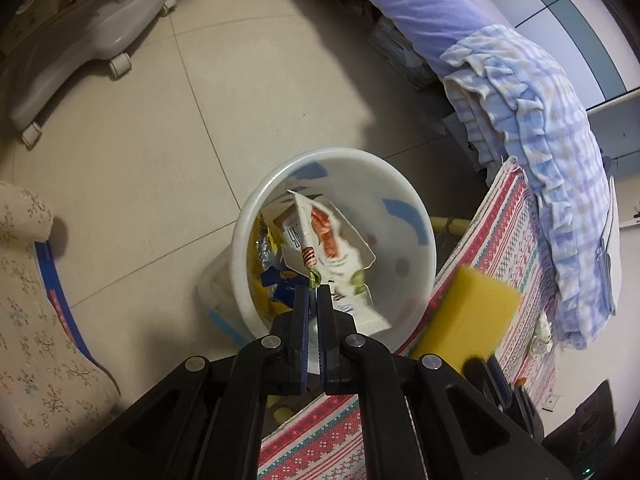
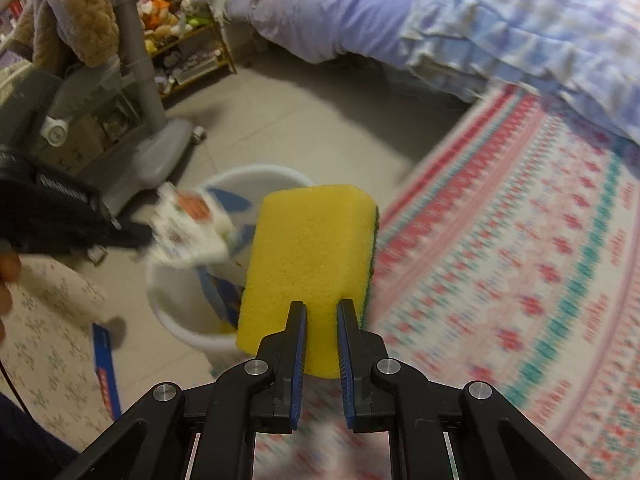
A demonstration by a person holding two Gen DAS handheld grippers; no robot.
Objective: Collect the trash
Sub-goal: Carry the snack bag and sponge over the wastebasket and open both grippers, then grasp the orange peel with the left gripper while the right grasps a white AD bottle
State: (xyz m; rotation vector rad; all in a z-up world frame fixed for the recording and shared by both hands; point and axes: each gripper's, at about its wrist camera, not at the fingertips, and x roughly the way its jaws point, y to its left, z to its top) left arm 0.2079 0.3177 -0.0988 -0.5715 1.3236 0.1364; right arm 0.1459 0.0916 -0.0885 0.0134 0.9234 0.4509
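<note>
**Wrapper over the bin, sponge in the other grip**

The left hand-held gripper (image 1: 313,289) has its jaws pressed almost together on the corner of a white snack wrapper (image 1: 330,242), which hangs inside the mouth of the white bin (image 1: 404,184). More trash lies in the bin (image 2: 176,312) below it: yellow and blue packets and a piece of foil. In the right wrist view the wrapper (image 2: 188,228) shows blurred, above the bin's rim, at the tip of the left hand-held gripper (image 2: 140,236).

The right hand-held gripper (image 2: 322,308) pinches a yellow sponge (image 2: 312,260) with a green scouring side; the sponge stands upright between the fingers, just beside the bin. In the left wrist view the sponge (image 1: 466,312) sits to the right of the bin, over a red-and-teal patterned cloth (image 1: 504,232).

The bin stands on a tiled floor (image 1: 160,152). A bed (image 2: 332,12) with a purple sheet and a checked blanket (image 2: 532,24) is beyond it, and a grey wheeled stand (image 1: 80,44) is well apart to the left.
</note>
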